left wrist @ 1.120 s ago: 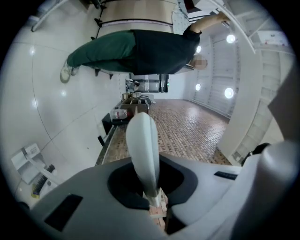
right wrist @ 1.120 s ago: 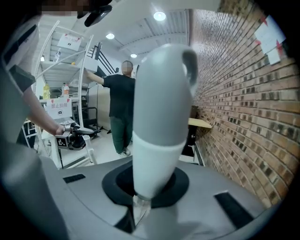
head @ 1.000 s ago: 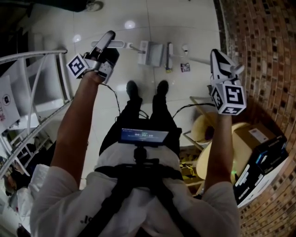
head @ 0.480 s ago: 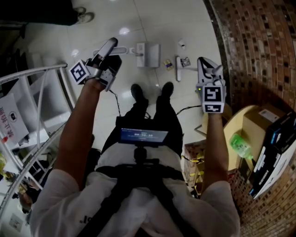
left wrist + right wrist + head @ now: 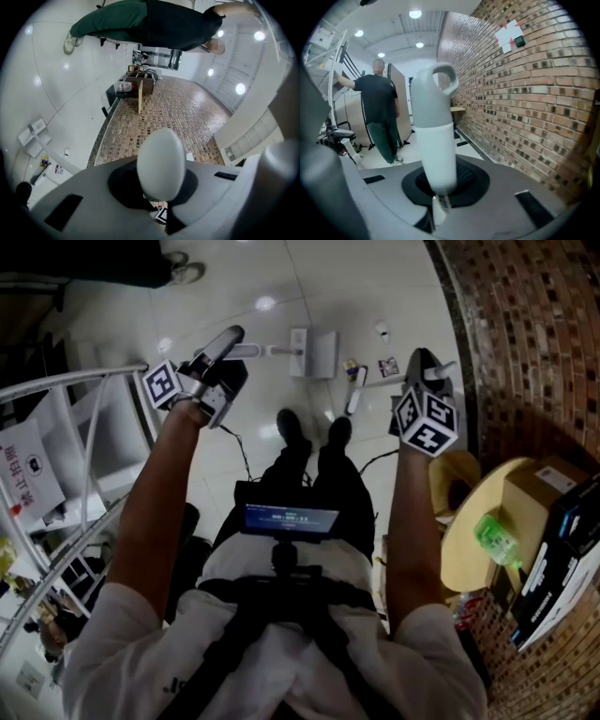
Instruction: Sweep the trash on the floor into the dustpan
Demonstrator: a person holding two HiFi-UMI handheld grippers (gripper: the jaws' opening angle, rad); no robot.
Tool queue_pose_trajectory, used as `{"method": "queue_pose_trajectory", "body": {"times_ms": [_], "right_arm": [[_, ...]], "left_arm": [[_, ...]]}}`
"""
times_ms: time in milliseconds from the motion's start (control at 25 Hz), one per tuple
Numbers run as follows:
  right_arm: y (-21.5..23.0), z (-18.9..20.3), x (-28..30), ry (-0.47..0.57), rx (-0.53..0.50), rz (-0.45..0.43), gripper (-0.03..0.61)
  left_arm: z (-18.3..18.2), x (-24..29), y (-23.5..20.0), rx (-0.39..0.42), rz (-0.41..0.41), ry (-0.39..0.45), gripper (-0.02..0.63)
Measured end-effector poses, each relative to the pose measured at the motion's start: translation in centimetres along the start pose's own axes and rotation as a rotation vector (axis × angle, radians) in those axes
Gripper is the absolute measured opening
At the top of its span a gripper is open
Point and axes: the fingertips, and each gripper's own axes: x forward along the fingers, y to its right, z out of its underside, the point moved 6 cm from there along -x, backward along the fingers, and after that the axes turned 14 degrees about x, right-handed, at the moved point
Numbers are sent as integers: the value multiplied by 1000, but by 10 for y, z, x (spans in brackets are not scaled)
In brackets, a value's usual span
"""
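The right gripper (image 5: pixel 427 373) has dropped and rolled since a second ago, its marker cube now turned corner-up, and the broom (image 5: pixel 354 399) it grasps has swung with it: the brush, earlier just beside the dustpan (image 5: pixel 317 352), now sits nearer the person's shoes (image 5: pixel 292 427). Its jaws have just eased a touch wider, the grey-and-white broom handle still clamped between them. The left gripper (image 5: pixel 223 341) has shifted little and stays clenched on the rounded end of the dustpan's long handle, the pan resting on the white tiled floor (image 5: pixel 281 287) ahead of the feet.

Trash lies right of the pan: a yellow scrap (image 5: pixel 350 365) between pan and brush, a wrapper (image 5: pixel 387 367) beside the broom handle, a small white piece (image 5: pixel 381 330) farther out. A brick wall (image 5: pixel 525 334) closes the right side, with a round table (image 5: pixel 464 554) carrying a green bottle (image 5: pixel 494 535) and a cardboard box (image 5: pixel 539 488). A white metal frame (image 5: pixel 84 381) stands left; a bystander (image 5: pixel 377 108) stands beyond.
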Motion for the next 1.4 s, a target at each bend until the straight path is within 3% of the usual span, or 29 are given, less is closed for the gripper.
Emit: {"method": "queue_pose_trajectory", "body": {"times_ms": [280, 520, 760, 1080, 1400], "right_arm": [[-29, -17, 8, 18, 56, -114, 21], [-25, -32, -4, 36, 26, -111, 12], [-8, -62, -23, 63, -70, -84, 11], [50, -98, -46, 84, -216, 3, 11], [130, -119, -32, 23, -353, 86, 9]], "left_arm": [[-6, -6, -8, 10, -17, 11, 5], [-12, -6, -5, 47, 28, 13, 5], [-13, 0, 5, 75, 94, 35, 3], [1, 33, 16, 64, 157, 59, 14], [17, 83, 34, 84, 197, 93, 17]]}}
